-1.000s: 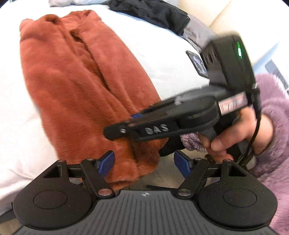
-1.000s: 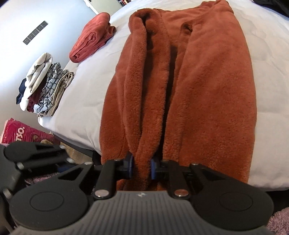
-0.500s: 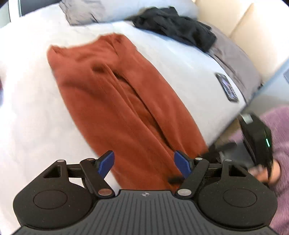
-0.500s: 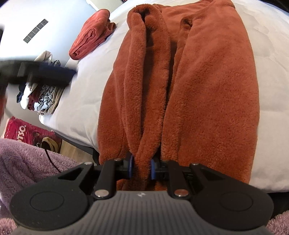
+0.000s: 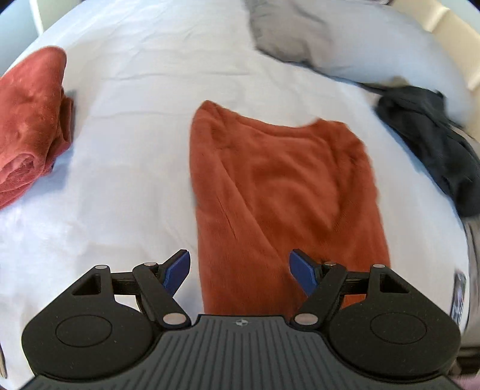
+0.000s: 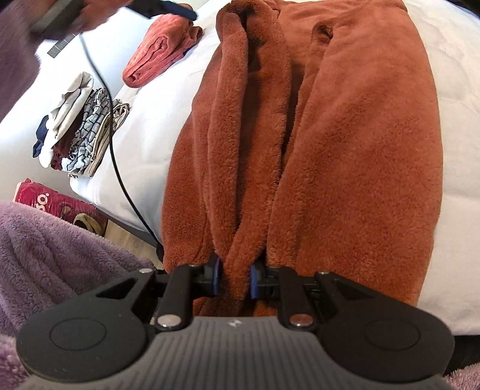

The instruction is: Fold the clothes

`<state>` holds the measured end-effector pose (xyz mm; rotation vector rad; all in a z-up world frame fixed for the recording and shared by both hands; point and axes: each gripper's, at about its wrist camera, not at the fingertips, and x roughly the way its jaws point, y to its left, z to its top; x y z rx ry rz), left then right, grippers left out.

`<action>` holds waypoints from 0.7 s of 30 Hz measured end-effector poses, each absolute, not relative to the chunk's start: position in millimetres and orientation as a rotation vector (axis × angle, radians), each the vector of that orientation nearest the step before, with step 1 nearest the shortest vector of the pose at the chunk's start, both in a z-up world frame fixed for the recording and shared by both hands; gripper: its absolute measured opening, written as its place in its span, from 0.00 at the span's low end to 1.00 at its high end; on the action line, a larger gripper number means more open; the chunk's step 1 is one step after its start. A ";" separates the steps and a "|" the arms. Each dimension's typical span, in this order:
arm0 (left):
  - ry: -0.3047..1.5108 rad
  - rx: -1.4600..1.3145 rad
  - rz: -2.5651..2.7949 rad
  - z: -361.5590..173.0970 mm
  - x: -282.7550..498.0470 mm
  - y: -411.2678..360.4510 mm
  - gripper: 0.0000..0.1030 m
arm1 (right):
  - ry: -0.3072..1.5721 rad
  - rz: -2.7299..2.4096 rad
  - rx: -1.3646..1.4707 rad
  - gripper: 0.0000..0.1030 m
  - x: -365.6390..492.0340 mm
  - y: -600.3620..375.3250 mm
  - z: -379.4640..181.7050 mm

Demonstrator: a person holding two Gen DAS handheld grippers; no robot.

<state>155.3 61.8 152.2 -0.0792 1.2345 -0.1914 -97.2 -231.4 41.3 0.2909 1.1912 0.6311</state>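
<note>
Change, left view: your left gripper (image 5: 240,270) has swung out over the white bed sheet (image 5: 144,168); a second ago it looked at your other hand and its tool, and now it looks down on the far end of the rust-orange fleece garment (image 5: 282,192).
Change, right view: your right gripper (image 6: 233,279) has kept its place and its grip; your left hand (image 6: 99,12) now blurs across the top left corner, with a black cable (image 6: 117,162) trailing down from it.
Garment: it lies lengthwise on the sheet, both long sides folded inward to a thick ridge, the near end hanging over the bed's edge.
Right gripper: pinched on the middle ridge of fleece at that near end.
Left gripper: blue pads spread wide, nothing between them but the garment below.
Other cloth: a folded red towel (image 6: 163,49) and a black garment (image 5: 432,141) lie apart from it.
Hard to read: the left view is smeared; whether its pads touch fleece cannot be told.
</note>
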 end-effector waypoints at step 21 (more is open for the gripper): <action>1.408 0.214 -0.092 102.2 221.0 -20.5 0.15 | 1.212 0.739 0.420 0.21 -95.5 -236.5 35.3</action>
